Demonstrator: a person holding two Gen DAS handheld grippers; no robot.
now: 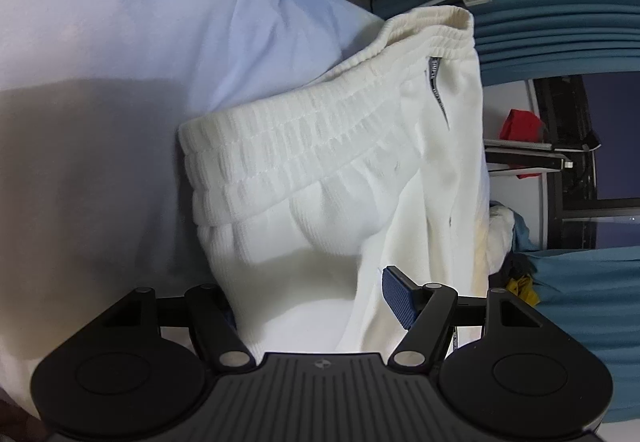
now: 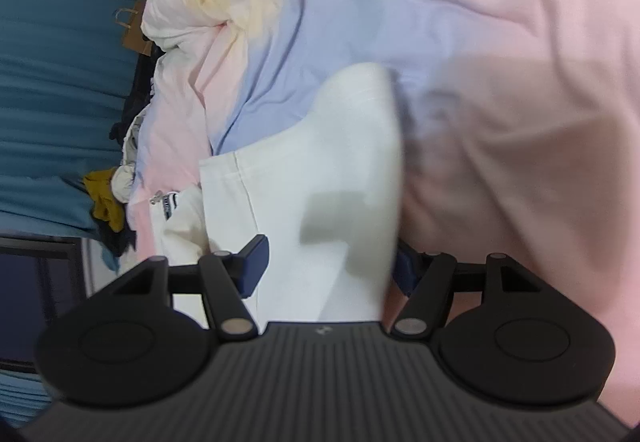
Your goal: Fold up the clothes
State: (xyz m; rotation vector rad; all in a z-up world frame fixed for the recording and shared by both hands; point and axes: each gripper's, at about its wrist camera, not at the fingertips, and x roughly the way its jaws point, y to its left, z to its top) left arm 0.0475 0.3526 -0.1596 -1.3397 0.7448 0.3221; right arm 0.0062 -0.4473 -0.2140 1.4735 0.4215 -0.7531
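White trousers [image 1: 320, 178] between both grippers' fingers — left [image 1: 312, 298], right [image 2: 328, 262] — clamped or not unclear, pads half hidden.

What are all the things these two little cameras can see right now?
white trousers: one, white with a ribbed elastic waistband, bunched between both tongs, lying on the bedding
bedding: one spread, pastel pink, blue and yellow, under the trousers
curtains: teal, pleated, at the edge of both views
red object: one, on a shelf by the dark window; too small to identify
clothes pile: mustard, grey and dark pieces, heaped beside the bedding
paper bag: one, brown, near the curtains
left tongs: black with blue pads, white cloth filling the gap
right tongs: black with blue pads, white cloth filling the gap
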